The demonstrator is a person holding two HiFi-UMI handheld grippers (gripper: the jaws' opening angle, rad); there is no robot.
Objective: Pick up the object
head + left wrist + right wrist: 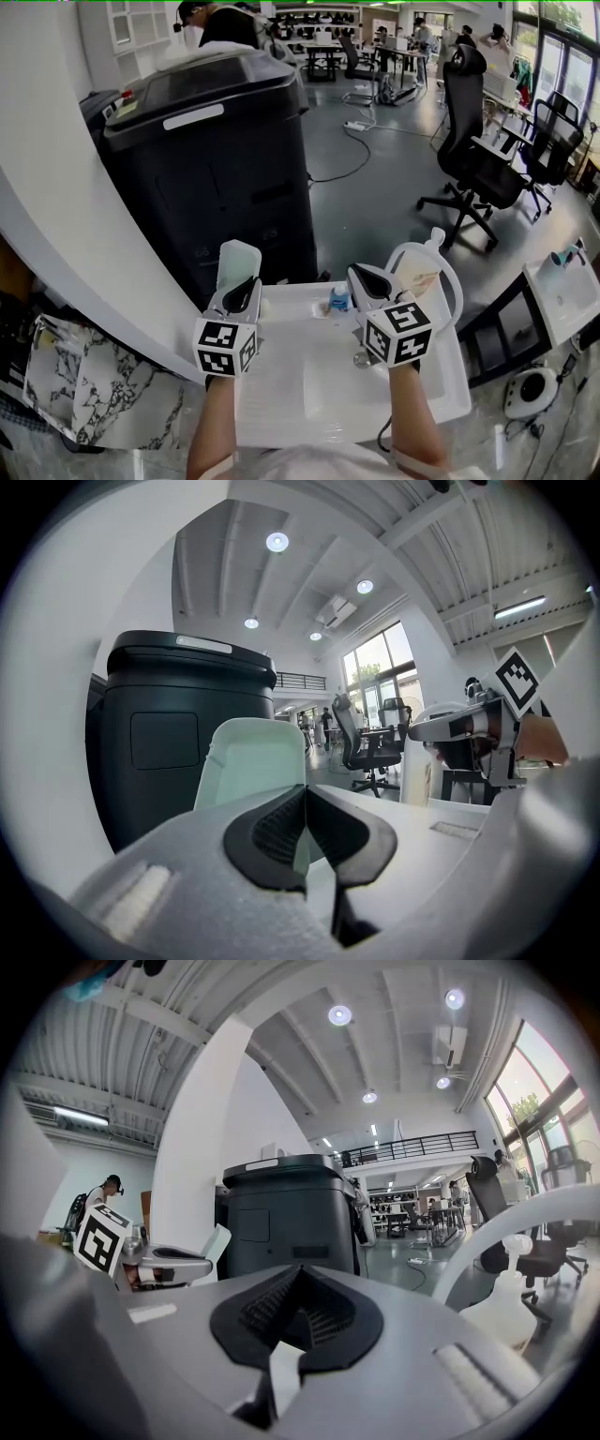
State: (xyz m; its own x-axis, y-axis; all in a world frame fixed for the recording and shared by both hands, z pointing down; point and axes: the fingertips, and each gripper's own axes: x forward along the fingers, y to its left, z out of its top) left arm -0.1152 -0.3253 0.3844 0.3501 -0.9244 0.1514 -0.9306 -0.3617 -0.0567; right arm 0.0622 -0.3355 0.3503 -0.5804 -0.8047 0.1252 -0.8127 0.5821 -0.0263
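Pale green plastic, thin in the wall and rounded at the corners: the lid (pixel 236 265), as I take it to be, stands upright at the tip of my left gripper (pixel 247 289), left of centre in the head view. Its lower edge is nipped between the pads, which are pressed together on it. In the left gripper view it rises as a flat panel straight above the jaws. I judge it very light, a little springy and smooth enough to slide, so a hard squeeze could bend or crease it. The hold belongs on the edge, well down between the ribbed pads, as it is now. My right gripper (pixel 367 278), just right of centre, has its jaws closed on nothing. Beneath both lies a white surface (pixel 281 394) with a shallow sunken part. A small blue thing (pixel 339 301) that I cannot identify sits between the grippers near its far edge, and a white spray bottle (pixel 506 1307) stands at the lower right of the right gripper view. Beyond, a large black machine (pixel 206 169), a copier by its look, fills the upper left beside a white pillar (pixel 56 187). Black office chairs (pixel 469 141) stand on a grey floor (pixel 375 187) at the upper right.
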